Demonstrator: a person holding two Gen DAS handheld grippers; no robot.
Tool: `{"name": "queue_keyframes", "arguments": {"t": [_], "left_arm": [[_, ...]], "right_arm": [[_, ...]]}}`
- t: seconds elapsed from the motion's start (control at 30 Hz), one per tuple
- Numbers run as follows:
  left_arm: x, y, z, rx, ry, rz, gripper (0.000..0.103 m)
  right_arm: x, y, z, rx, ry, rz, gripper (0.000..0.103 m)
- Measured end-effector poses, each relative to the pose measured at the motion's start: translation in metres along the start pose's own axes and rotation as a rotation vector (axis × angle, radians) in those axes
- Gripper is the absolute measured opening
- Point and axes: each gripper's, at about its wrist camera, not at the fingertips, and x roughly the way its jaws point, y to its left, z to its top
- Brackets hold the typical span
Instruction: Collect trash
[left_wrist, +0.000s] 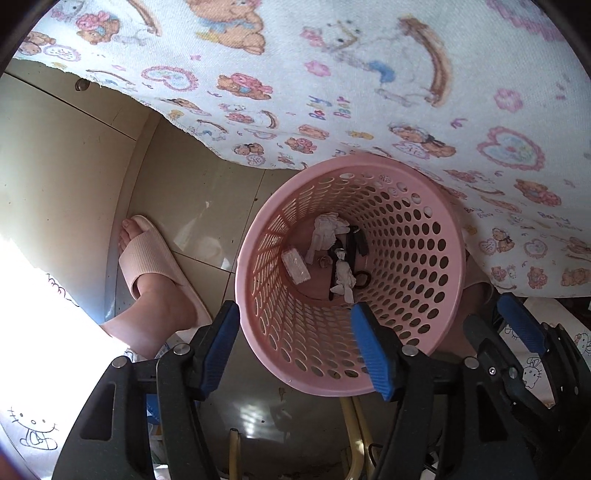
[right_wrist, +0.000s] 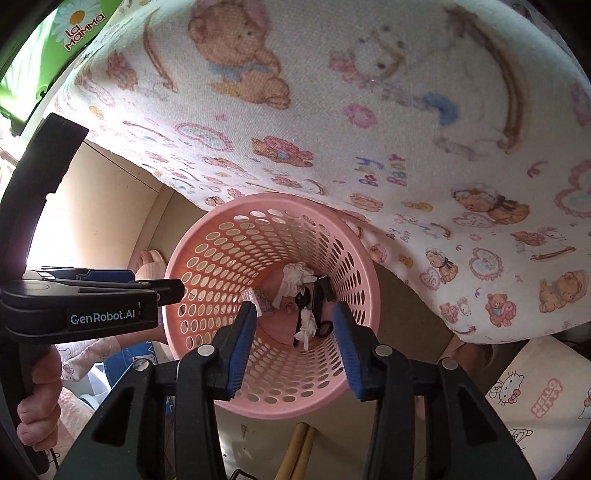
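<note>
Both grippers, left (left_wrist: 295, 350) and right (right_wrist: 293, 347), hung spread and empty over the basket (right_wrist: 371, 295); tissues (right_wrist: 295, 277) already lay inside.

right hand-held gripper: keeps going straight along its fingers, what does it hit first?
Likely the trash at the bottom of the pink basket: the open right hand-held gripper points into its mouth, over crumpled white paper. Depth unclear.

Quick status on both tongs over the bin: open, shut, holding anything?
Left tongs: open, nothing between the pads, above the pink basket.
Right tongs: open, empty, over the same basket.
</note>
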Motion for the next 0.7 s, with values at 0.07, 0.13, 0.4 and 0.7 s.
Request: {"name": "queue_keyframes", "arguments": {"t": [0.07,0.13,0.4,0.7], "left_arm": [[-0.007,-0.001,0.000,-0.002,-0.011,-0.018,0.061],[-0.016,-0.002,-0.001,0.002,-0.033,-0.018,0.061],[-0.063,-0.004,-0.008,0.029,-0.141,-0.067,0.061],[-0.116,0.004,-0.019,0.038,-0.309,-0.050,0.061]], "right_arm": [[-0.006,0.002,0.001,-0.012,-0.017,-0.011,0.046],[-0.014,0.005,0.002,-0.026,-0.039,-0.012,0.046],[-0.061,0.015,0.006,-0.053,-0.178,-0.022,0.046],[-0.109,0.014,0.008,-0.063,-0.313,-0.053,0.046]]}}
